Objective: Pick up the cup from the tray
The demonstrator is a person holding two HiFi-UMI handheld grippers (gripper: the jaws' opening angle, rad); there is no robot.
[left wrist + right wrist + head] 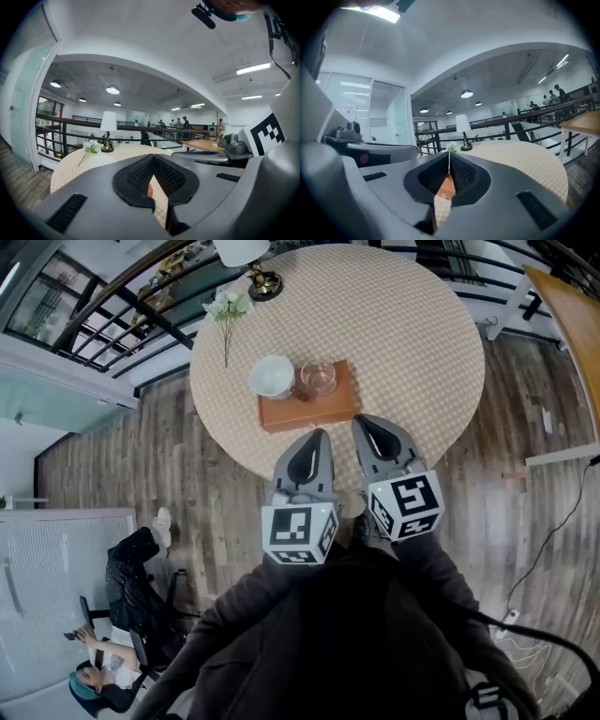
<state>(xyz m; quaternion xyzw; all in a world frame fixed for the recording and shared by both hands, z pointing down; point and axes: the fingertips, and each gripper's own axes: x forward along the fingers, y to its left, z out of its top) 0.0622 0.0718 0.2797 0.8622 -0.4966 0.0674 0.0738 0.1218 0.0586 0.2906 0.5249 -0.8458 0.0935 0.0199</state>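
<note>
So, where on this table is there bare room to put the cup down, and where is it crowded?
The widest bare patch is the right half of the table, between the tray and the right rim. Another lies behind the tray, right of the lamp. The left is crowded: flowers lie near the white cup.

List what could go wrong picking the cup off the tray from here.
1. Both the left gripper and right gripper have their jaws together; arriving like that would likely shove the white cup rather than grip it.
2. The clear glass stands right beside that cup on the tray, so a jaw could knock it.
</note>
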